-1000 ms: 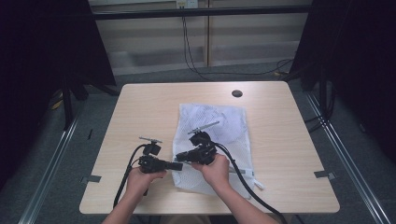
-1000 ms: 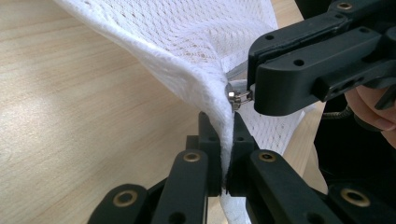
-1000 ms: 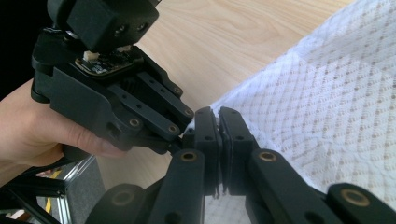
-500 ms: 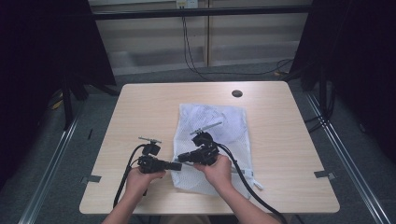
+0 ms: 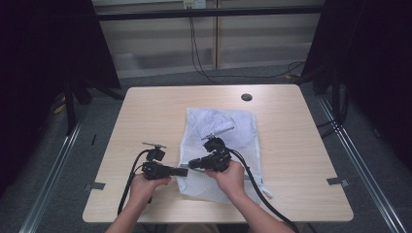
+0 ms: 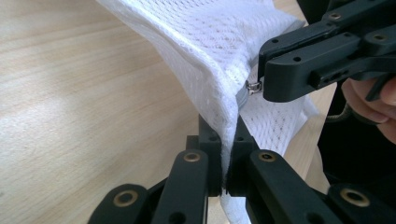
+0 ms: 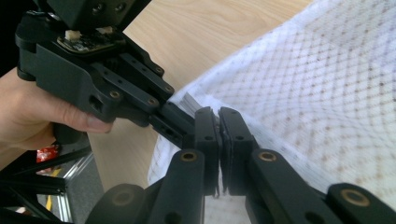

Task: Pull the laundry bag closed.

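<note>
A white mesh bag (image 5: pixel 221 126) lies flat on the wooden table (image 5: pixel 155 111). My left gripper (image 5: pixel 183 171) points right at the bag's near left edge. In the left gripper view it (image 6: pixel 229 154) is shut on a fold of the bag (image 6: pixel 205 42) beside the zip. My right gripper (image 5: pixel 193 164) points left and meets it tip to tip. Its jaws (image 6: pixel 261 79) are closed on the small metal zip pull (image 6: pixel 252 87). The right gripper view has its own jaws (image 7: pixel 218 123) pressed together at the bag's edge (image 7: pixel 327 93), with the left gripper (image 7: pixel 180 122) just beyond.
A dark round hole (image 5: pixel 246 97) sits in the table's far side. Black cables (image 5: pixel 127 187) trail from both grippers toward the near edge. Bare wood stretches left and right of the bag. Floor rails (image 5: pixel 350 145) run along both sides of the table.
</note>
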`<state>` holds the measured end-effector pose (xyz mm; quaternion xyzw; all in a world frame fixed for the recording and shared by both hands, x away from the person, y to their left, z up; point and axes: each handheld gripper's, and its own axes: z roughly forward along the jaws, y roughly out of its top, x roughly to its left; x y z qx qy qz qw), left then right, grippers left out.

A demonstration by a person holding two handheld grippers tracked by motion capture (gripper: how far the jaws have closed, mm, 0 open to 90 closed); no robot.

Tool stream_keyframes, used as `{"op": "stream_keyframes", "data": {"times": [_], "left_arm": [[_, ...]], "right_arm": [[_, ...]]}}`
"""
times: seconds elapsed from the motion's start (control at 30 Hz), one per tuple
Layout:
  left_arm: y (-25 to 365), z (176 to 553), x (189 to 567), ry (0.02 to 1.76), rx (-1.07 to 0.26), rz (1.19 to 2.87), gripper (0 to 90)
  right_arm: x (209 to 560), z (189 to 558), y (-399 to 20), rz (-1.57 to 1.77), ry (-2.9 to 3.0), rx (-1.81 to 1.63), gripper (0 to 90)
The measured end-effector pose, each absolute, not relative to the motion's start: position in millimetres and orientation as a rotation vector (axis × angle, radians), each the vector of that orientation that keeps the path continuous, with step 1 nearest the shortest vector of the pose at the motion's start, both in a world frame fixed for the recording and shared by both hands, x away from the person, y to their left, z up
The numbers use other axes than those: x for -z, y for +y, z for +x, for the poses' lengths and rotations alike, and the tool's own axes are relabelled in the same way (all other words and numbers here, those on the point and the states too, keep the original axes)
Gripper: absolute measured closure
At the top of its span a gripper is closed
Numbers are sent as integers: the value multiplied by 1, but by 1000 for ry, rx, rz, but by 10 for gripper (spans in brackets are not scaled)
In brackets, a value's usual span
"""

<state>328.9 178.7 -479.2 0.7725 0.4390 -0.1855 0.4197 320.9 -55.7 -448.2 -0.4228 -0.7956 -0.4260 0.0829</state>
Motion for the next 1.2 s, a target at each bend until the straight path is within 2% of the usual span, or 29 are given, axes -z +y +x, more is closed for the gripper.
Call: {"op": "stream_keyframes", "data": {"times": [1.2], "left_arm": [[183, 330, 479, 1115, 463, 1932, 885]], "right_arm": [[451, 319, -80, -1291, -2387, 1250, 873]]}}
